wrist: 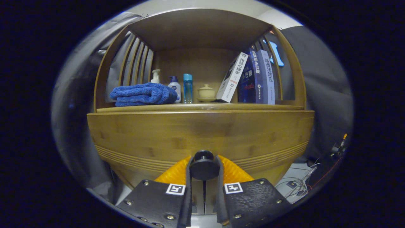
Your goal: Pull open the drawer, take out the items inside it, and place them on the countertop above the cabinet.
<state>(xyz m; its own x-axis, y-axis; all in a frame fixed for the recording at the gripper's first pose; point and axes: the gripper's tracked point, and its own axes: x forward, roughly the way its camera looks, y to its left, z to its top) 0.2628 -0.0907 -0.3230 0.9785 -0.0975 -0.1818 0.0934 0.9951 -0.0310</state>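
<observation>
A wooden cabinet fills the space ahead of me, its drawer front (199,133) closed and flush. A round black knob (204,166) sticks out of the drawer's lower middle. My gripper (204,172) is shut on that knob, with one orange-backed finger pressing on each side of it. Above the drawer runs the countertop (202,107), a wooden shelf under a roofed niche. The inside of the drawer is hidden.
On the countertop lie a folded blue towel (142,94), a white pump bottle (155,76), a small white bottle (174,87), a blue tube (187,88), a pale lidded cup (206,92) and leaning books (250,77). Cables (297,185) trail on the floor at lower right.
</observation>
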